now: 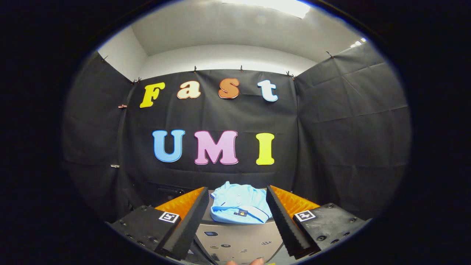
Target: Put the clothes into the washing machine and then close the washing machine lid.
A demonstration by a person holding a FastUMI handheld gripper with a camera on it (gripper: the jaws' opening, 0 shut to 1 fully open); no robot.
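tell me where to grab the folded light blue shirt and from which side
Take the folded light blue shirt at its near folded edge, the thick banded hem facing the gripper, coming straight ahead and slightly down. It lies flat on the grey machine top, centred between the open fingers, so that raised edge probably offers the easiest pinch.

Black cloth [331, 121] drapes the booth on three sides, creased and folded, pinned along its top edge by small clips [241, 67]. More clips [122, 106] hold the seam at the corner where the left panel meets the back one. Above the cloth runs a plain white wall [220, 57], curving up into a pale ceiling [228, 25]. A bright ceiling light [276, 5] glares overhead, with a smaller glint [358, 43] above the right panel.
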